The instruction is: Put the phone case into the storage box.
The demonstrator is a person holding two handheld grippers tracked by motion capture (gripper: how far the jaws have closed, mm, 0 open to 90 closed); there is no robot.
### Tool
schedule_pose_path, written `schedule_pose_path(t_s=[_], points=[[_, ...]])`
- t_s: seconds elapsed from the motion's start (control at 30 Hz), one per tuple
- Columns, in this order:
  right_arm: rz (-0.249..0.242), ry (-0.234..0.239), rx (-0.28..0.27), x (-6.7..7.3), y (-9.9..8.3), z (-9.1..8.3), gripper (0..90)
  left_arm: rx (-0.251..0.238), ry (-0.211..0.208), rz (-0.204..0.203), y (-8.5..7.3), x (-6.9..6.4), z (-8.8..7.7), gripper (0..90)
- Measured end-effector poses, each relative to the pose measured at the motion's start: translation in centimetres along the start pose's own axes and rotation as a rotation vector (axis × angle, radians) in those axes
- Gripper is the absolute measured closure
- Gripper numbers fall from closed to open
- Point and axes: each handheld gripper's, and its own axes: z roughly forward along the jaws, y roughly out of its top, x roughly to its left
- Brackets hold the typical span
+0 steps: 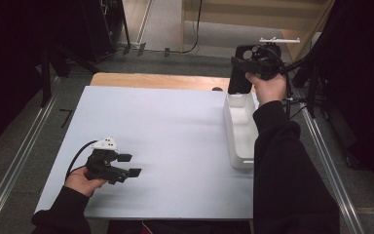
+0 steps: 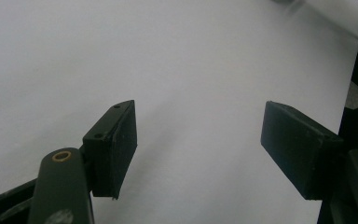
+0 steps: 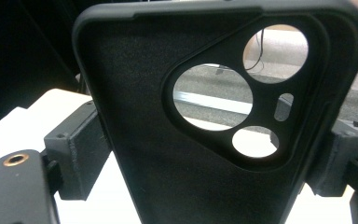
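Black and matte, the phone case (image 3: 205, 126) stands upright between the fingers (image 3: 77, 154) of the right gripper (image 1: 246, 66), which clamp it by its two long edges, one pad on each side, with the camera cut-outs above the pads and the case's lower end hanging below them. In the high view the case (image 1: 239, 73) is held in the air just over the far end of the white tray (image 1: 238, 131), its bottom edge close to the tray's far wall but, as far as I can tell, not resting in it. The step in hand looks like carrying the case, either lifting it clear of the tray or bringing it down into it (the pictures alone do not settle which way). The left gripper (image 1: 129, 165) waits well apart over the white table (image 1: 175, 146), its fingers (image 2: 116, 149) spread wide with nothing between them and bare tabletop ahead of the tips. If the case is meant for the tray, the next move calls for lowering it straight between the tray walls before the pads let go; if it is meant for the table, it calls for swinging it toward the open space in front of the left gripper's fingers, keeping the clamp firm on the thin, flexible edges so the case does not twist out.
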Motion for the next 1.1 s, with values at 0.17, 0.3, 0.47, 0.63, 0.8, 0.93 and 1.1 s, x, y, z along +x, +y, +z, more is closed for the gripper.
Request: schedule_pose_path(t_s=[0.17,0.3,0.47,0.63,0.8,0.93,1.1], points=[[0.027,-0.023,-0.008,-0.8,0.1,1.0,13.1,-0.007,-0.004,-0.003,0.0,0.0,0.0,26.8],[0.046,-0.034,-0.012,-1.6,0.2,1.6,13.0,-0.005,-0.003,-0.001,0.0,0.1,0.0,26.8],[0.037,-0.045,-0.010,-2.2,0.3,2.1,13.1,0.002,-0.004,0.004,0.0,0.1,0.1,26.8],[0.058,-0.052,-0.025,-2.7,0.0,2.8,13.0,0.005,-0.003,0.007,0.0,0.2,0.1,26.8],[0.046,-0.080,-0.031,-2.3,-0.7,3.7,13.1,0.002,-0.005,0.005,0.0,0.1,0.1,26.8],[0.054,-0.092,-0.034,-2.4,-1.1,4.0,13.1,-0.001,-0.007,0.003,0.0,0.2,0.1,26.8],[0.054,-0.102,-0.023,-2.7,-1.7,4.3,13.1,-0.002,-0.007,0.001,0.0,0.2,0.0,26.8]])
